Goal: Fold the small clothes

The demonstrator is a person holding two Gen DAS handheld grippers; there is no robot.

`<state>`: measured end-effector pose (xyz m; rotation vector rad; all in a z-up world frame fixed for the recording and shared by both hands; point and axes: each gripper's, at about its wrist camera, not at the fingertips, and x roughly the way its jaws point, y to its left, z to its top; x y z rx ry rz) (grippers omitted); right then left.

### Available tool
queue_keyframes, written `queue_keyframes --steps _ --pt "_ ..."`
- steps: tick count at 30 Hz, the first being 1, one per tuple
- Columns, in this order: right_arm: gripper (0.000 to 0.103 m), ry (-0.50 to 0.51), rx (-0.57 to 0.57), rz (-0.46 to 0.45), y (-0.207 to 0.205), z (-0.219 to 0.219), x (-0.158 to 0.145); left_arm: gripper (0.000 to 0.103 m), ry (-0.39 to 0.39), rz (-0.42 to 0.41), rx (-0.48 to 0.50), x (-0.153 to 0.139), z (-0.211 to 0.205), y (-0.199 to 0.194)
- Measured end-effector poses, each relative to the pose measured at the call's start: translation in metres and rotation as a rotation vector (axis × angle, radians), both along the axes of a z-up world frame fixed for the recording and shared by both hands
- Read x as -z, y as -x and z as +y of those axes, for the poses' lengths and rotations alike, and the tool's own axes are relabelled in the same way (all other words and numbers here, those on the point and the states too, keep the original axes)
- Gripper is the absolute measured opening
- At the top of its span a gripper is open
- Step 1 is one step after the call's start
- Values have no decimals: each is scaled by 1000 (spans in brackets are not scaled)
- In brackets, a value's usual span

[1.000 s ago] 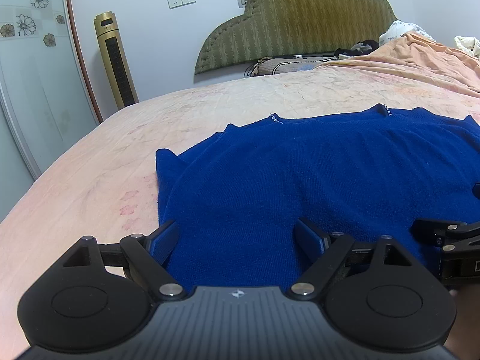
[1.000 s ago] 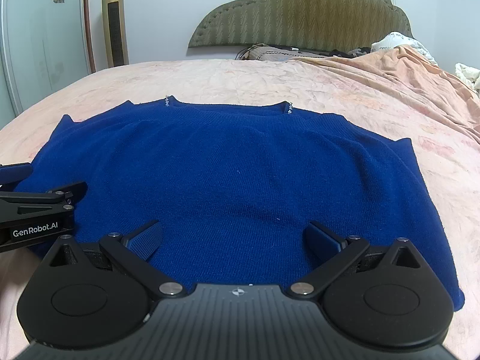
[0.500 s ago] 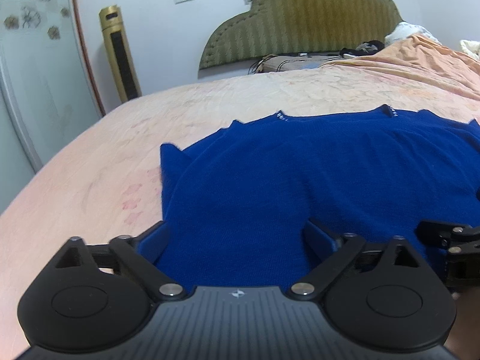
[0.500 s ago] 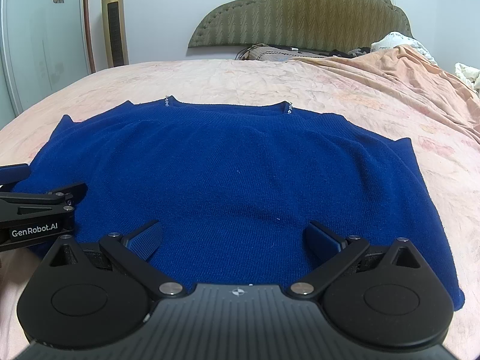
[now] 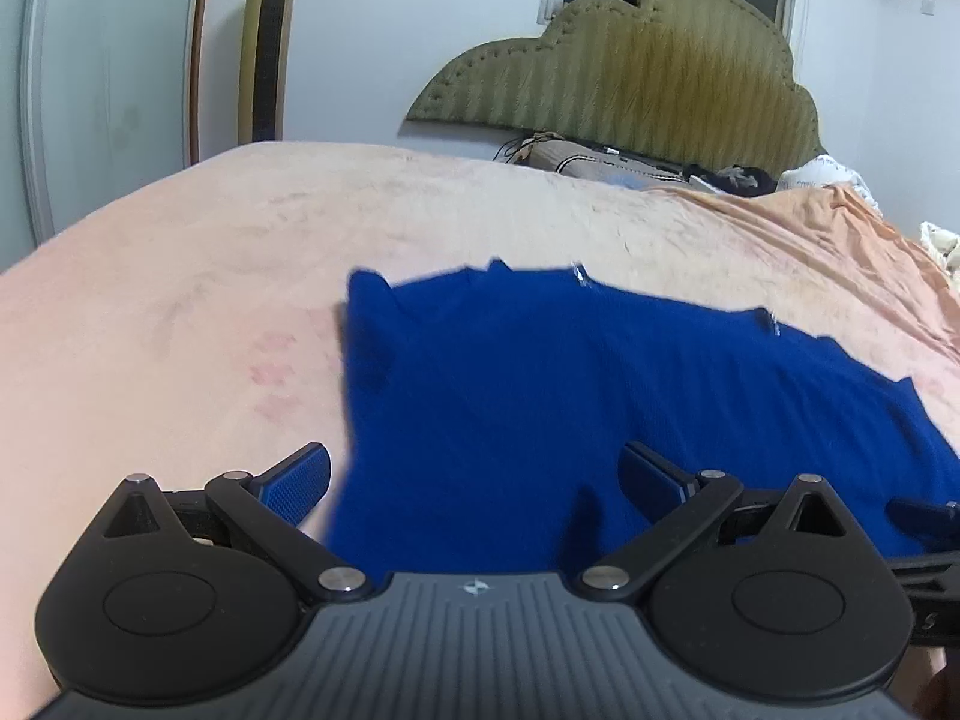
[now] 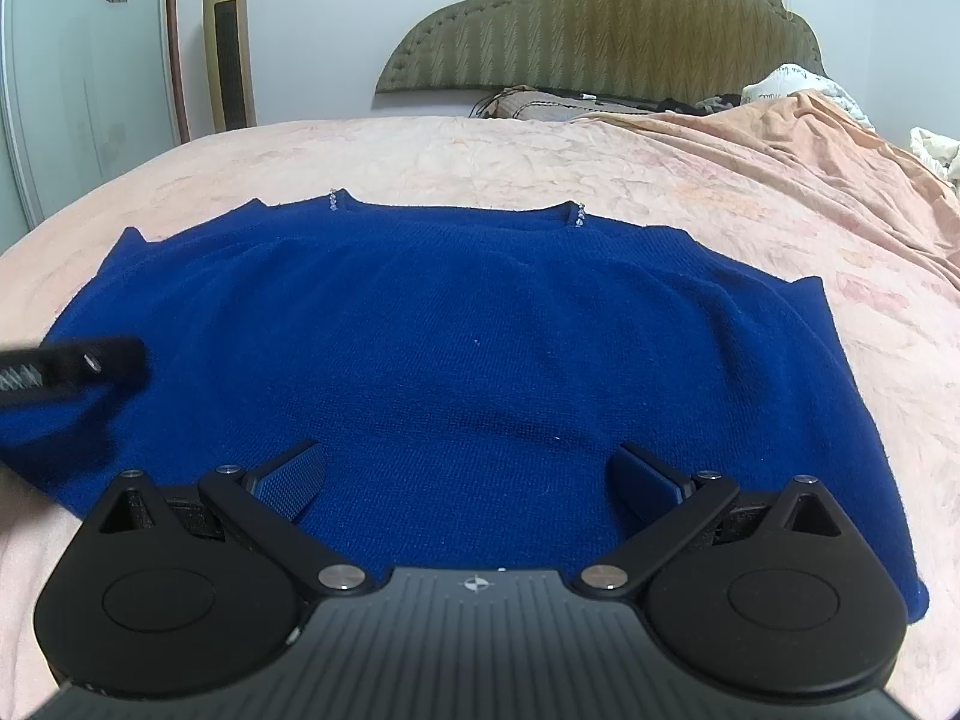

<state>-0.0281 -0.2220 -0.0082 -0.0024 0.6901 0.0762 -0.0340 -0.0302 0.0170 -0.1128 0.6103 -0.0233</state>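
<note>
Blue sweater (image 6: 480, 360) spread flat on the pink bedspread (image 6: 660, 168). Right gripper (image 6: 468, 480) spread wide above its near hem, holding nothing; left gripper (image 5: 474, 480) equally wide, empty, at its left edge.

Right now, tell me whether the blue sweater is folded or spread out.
Spread out. The blue sweater lies flat on the bed, neckline and both shoulders showing, no layer doubled over.

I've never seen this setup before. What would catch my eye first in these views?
The blue sweater first: it lies spread flat on the peach bedsheet, neckline toward the green headboard. Next, the right gripper, open, low over its near hem. The left gripper, also open, is over the garment's left edge.
</note>
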Motion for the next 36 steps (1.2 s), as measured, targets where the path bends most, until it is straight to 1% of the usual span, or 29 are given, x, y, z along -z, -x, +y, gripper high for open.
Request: queue_keyframes --steps 3,5,7,10,13,16,20,22,24,26,28,29,31,33,34,36 --pt "103 4 0 1 0 1 0 103 -48 17 30 -11 14 -13" --pt "103 5 3 1 -1 1 -1 103 -105 14 15 -16 19 -19" --pt "101 23 20 -30 5 4 -4 103 -146 19 -7 -18 22 -24" --pt "100 98 2 -114 16 20 -14 103 -150 31 -30 -19 25 -29" --pt "101 141 -37 -164 21 35 -26 103 -159 37 -40 -18 24 -31" --pt "102 150 -38 -179 21 42 -34 103 -172 45 -31 -16 22 -32" --pt "102 135 -20 -163 20 40 -35 103 -194 54 -38 -15 24 -36" --pt "102 137 -30 -164 21 41 -36 103 -199 64 -44 -15 26 -39" --pt "102 161 -50 -177 23 47 -36 103 -191 67 -37 -17 30 -43" --pt "102 216 -82 -204 30 58 -37 103 -167 68 -14 -20 38 -49" --pt "102 274 -129 -230 37 70 -37 103 -106 73 18 -26 51 -57" --pt "102 309 -162 -244 42 79 -37 103 -63 82 39 -29 59 -63" --pt "102 386 -230 -263 51 96 -35 103 53 112 95 -34 78 -78" --pt "100 487 -304 -271 60 116 -28 103 153 136 106 -34 93 -92" --pt "99 537 -335 -272 64 125 -23 103 190 155 109 -33 98 -99" --pt "94 644 -392 -282 71 144 -11 103 251 203 144 -26 104 -116"
